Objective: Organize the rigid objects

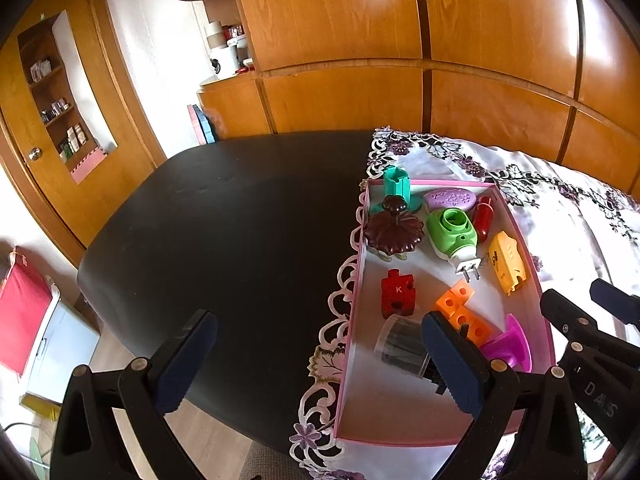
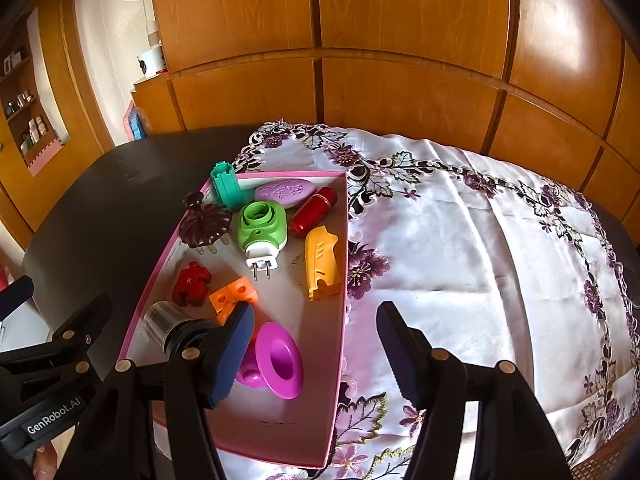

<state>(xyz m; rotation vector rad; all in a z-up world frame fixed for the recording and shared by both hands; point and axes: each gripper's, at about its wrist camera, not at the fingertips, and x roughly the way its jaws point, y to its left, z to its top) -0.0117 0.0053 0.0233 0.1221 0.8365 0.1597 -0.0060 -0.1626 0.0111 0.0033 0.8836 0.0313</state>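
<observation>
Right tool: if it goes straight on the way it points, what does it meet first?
Probably the pink box: its right wall lies between the open right tool's fingers, magenta funnel just inside, floral tablecloth outside. Depth is unclear.

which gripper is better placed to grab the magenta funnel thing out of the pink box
Probably the right gripper: open, empty, and the magenta funnel piece lies beside its left finger. The left gripper hangs mostly over the bare dark table.

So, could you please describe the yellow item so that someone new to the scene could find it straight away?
Start at the pink-rimmed tray on the floral tablecloth. Along the tray's right wall, just below the red cylinder, lies the yellow plastic piece. It is the only yellow thing there, long and flat with a notched lower end.
</observation>
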